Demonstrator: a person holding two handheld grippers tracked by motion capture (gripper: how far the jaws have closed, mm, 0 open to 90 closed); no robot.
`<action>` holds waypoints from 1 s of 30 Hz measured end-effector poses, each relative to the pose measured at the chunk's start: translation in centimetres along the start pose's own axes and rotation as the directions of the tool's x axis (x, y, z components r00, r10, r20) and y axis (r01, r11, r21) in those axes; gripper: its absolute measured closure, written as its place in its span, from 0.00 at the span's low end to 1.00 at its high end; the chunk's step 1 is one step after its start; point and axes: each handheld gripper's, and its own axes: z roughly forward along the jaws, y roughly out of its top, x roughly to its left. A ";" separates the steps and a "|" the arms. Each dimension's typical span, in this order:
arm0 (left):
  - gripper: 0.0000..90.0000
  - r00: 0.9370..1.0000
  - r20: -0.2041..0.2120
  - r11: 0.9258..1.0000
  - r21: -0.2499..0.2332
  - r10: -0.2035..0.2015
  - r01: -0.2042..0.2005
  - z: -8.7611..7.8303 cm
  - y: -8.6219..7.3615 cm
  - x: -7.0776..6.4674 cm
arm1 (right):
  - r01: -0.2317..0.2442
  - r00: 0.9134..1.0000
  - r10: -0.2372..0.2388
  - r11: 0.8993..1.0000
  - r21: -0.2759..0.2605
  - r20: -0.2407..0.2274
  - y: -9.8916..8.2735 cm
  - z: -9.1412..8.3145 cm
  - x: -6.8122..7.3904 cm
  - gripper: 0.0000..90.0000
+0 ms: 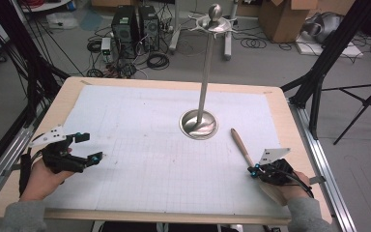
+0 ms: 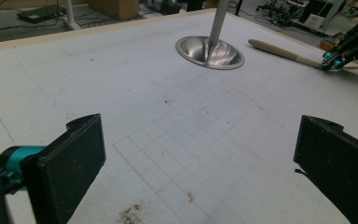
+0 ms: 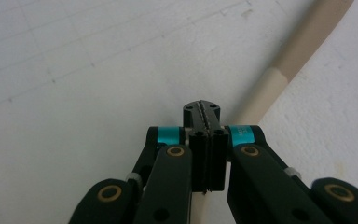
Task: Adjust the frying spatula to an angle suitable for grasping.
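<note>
A metal stand with a round dish base (image 1: 199,123) and a tall pole (image 1: 205,72) rises from the middle of the white grid mat (image 1: 149,159). A wooden stick (image 1: 240,145) lies to the right of the base. My right gripper (image 1: 253,170) sits over the stick's near end. In the right gripper view its jaws (image 3: 202,109) are pressed together with nothing between them, and the stick (image 3: 298,42) runs underneath. My left gripper (image 1: 91,146) rests at the mat's left, wide open (image 2: 200,158) over bare mat. The left gripper view shows the base (image 2: 209,52) and the stick (image 2: 279,51) farther off.
The mat covers a wooden tabletop (image 1: 67,96) with a raised front lip. Black frame poles (image 1: 328,53) stand at the table's right and left. Computers, cables and cardboard boxes sit on the floor beyond the far edge.
</note>
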 end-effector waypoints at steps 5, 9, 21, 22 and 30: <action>0.03 1.000 -0.001 1.000 0.005 0.001 -0.001 0.1 0.0 0.0 | -0.046 0.998 0.046 0.999 -0.013 0.030 -0.1 -0.3 -0.3 1.00; 0.03 1.000 -0.001 1.000 0.010 0.001 -0.001 0.3 -0.1 0.0 | -0.170 0.983 0.177 0.978 -0.124 0.053 0.2 -1.1 -1.5 1.00; 0.03 1.000 0.000 1.000 0.015 0.004 -0.004 0.4 -0.1 0.0 | -0.343 0.937 0.348 0.935 -0.093 0.032 1.0 0.9 -5.4 1.00; 0.03 1.000 -0.002 1.000 0.013 0.005 -0.005 0.3 -0.1 0.1 | -0.346 0.937 0.350 0.934 -0.088 0.024 1.1 1.1 -5.6 1.00; 0.03 1.000 -0.011 1.000 0.014 0.003 -0.002 0.0 -0.2 0.1 | -0.314 0.949 0.315 0.948 -0.042 0.001 1.1 2.3 -5.9 1.00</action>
